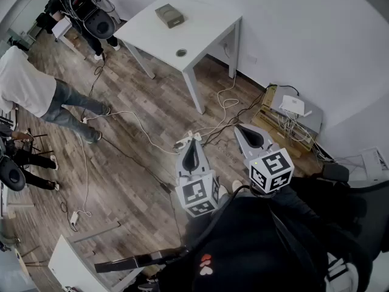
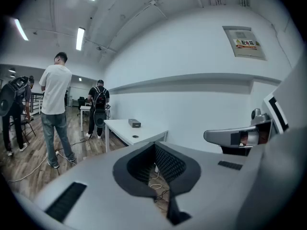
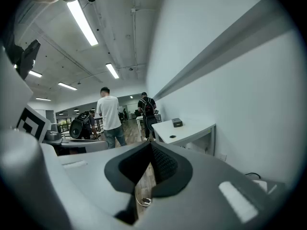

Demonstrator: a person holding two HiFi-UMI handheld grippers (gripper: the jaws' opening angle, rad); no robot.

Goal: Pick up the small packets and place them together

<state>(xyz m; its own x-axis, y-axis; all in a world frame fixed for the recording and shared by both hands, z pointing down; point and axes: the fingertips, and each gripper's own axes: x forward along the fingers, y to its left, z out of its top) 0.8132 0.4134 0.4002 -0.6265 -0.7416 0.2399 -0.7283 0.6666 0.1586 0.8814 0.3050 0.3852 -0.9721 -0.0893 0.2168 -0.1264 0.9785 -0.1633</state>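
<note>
No small packets show in any view. My left gripper [image 1: 192, 143] and right gripper [image 1: 247, 130] hang side by side above the wooden floor, close to the person's dark torso, and both point toward a white table [image 1: 206, 26]. Each pair of jaws is shut with nothing between the pads, as seen in the left gripper [image 2: 154, 145] view and the right gripper [image 3: 149, 144] view. A small grey box [image 1: 169, 15] lies on the far end of that table; the grey box [image 2: 135, 123] is a few metres ahead, and the grey box [image 3: 177, 122] also shows from the right.
White cables [image 1: 137, 121] and a power strip [image 1: 184, 142] trail over the floor between me and the table. A cardboard box with a white device [image 1: 293, 106] sits against the wall at right. A person in a white shirt [image 1: 27, 87] and another with a backpack [image 1: 85, 8] stand at left.
</note>
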